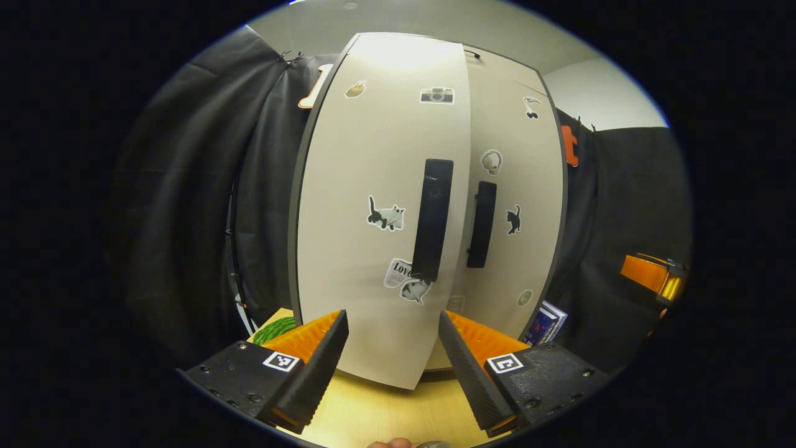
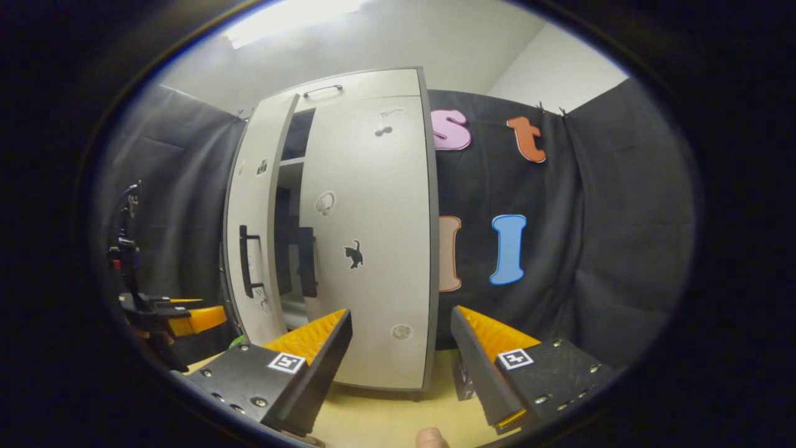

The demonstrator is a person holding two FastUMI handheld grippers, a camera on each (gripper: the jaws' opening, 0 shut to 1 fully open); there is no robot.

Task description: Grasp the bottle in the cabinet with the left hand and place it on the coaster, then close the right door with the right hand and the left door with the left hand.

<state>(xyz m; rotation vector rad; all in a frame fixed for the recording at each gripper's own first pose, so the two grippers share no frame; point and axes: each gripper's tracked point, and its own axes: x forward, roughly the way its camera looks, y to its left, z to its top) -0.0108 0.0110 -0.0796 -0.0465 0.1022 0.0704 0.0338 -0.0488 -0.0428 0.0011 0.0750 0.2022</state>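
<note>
Left tongs (image 1: 393, 354): spread wide, nothing between the fingers, held low over the counter (image 1: 373, 410) right in front of the left door. In the right gripper view they show far off at the left edge (image 2: 186, 318), beside that door's outer face.

Right tongs (image 2: 401, 358): also wide apart and holding nothing, hovering above the counter in front of the right door's lower corner. In the left gripper view part of them shows at the far right (image 1: 653, 277), well apart from the cabinet.

Left door (image 1: 379, 211): not fully shut; from the right gripper view it stands ajar, swung outward with a dark gap between it and the right door. A dark vertical handle (image 1: 432, 218) sits near its free edge, with cat stickers beside and below it.

Right door (image 1: 516, 211): lies flat against the cabinet (image 2: 367, 84) front, looking closed, with its own dark handle (image 1: 482, 224) and a small black cat sticker (image 1: 513, 219).

Cabinet interior: through the gap I can see a shelf edge and dark space; I cannot make out anything on it.

Bottle and coaster: I cannot tell where they are from these views.

Counter extras: a green round object (image 1: 277, 328) peeks out at the left foot of the cabinet, and a blue book (image 1: 546, 323) leans at the right foot.
</note>
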